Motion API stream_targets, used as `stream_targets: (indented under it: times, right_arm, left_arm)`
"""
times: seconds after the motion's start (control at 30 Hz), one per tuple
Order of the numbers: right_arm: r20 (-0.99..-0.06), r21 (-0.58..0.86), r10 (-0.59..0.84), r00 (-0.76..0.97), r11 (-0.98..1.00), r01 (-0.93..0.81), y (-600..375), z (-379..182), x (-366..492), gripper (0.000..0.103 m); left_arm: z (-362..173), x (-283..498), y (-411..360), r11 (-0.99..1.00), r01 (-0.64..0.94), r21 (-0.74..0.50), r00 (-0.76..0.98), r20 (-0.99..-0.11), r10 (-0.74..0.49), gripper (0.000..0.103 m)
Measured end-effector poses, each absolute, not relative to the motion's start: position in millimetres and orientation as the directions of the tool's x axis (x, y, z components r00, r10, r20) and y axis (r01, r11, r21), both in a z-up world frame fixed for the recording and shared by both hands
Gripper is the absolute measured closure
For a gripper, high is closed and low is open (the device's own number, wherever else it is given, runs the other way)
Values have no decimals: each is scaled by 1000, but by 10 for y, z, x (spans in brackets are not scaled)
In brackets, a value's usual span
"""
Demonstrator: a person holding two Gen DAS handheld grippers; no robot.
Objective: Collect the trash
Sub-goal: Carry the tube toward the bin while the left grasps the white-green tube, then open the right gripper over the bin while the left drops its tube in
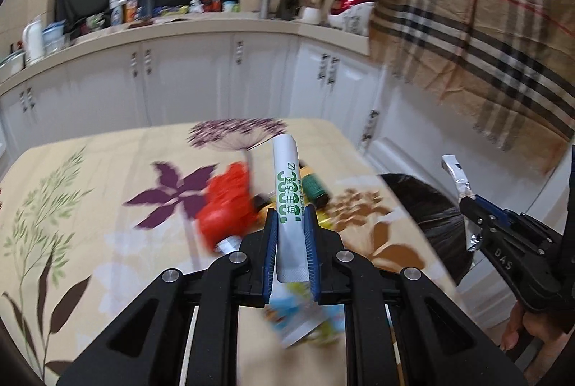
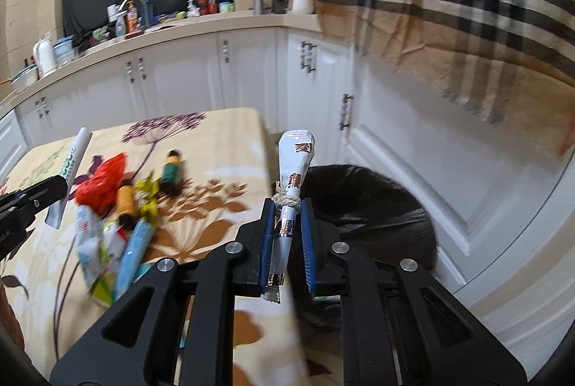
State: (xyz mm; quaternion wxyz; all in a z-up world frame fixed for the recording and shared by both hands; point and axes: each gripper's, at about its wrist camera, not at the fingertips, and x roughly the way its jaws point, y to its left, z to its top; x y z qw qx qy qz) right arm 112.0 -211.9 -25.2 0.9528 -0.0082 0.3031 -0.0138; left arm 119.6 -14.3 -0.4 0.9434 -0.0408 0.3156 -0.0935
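Note:
My left gripper [image 1: 291, 217] is shut on a white tube with green print [image 1: 286, 177], held above the flowered table [image 1: 107, 224]. The same tube [image 2: 73, 159] shows in the right wrist view at far left. My right gripper [image 2: 287, 206] is shut on a silver-white wrapper tied with twine [image 2: 295, 166], just over the table's right edge beside the black-lined bin [image 2: 363, 199]. That wrapper [image 1: 458, 177] and the bin [image 1: 427, 206] also appear at right in the left wrist view. More trash lies on the table: a red plastic bag [image 2: 102, 183], thread spools [image 2: 125, 202] and packets [image 2: 93, 242].
White kitchen cabinets [image 2: 251, 77] run behind the table, with a cluttered counter and sink tap [image 2: 133, 5] above. A checked beige cloth [image 2: 449, 1] hangs at the upper right. A person's hand [image 1: 528, 332] holds the right gripper.

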Motion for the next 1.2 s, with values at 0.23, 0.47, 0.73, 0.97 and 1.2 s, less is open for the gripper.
stream_targets:
  times: [0.23,0.47,0.73,0.97,1.2]
  right_arm:
    - [-549,-40,-104,829,994,98,-2480,-257,1277,88]
    - [-548,-49,-152,822,987,150,-2784,-370,1416,88]
    - [-568,-50,-174,804,983,177,-3023,-560,1584,88]
    - [-573,-39,-187,798,979,202,-3172,-712,1751,79]
    - [-589,-35,-197,784,975,219,-3217,-783,1787,73]
  left_arm:
    - [23,1446,-733,961,247,-121,774,-572,-271,87]
    - [-74,1714,-1282,945,313,-90,752,-585,-305,87]
    - [-244,1993,-1672,944,324,-59,723,-629,-287,87]
    - [-396,2181,-1896,943,331,-28,680,-685,-259,72]
    - [-405,2169,-1857,948,315,-41,677,-690,-255,59]
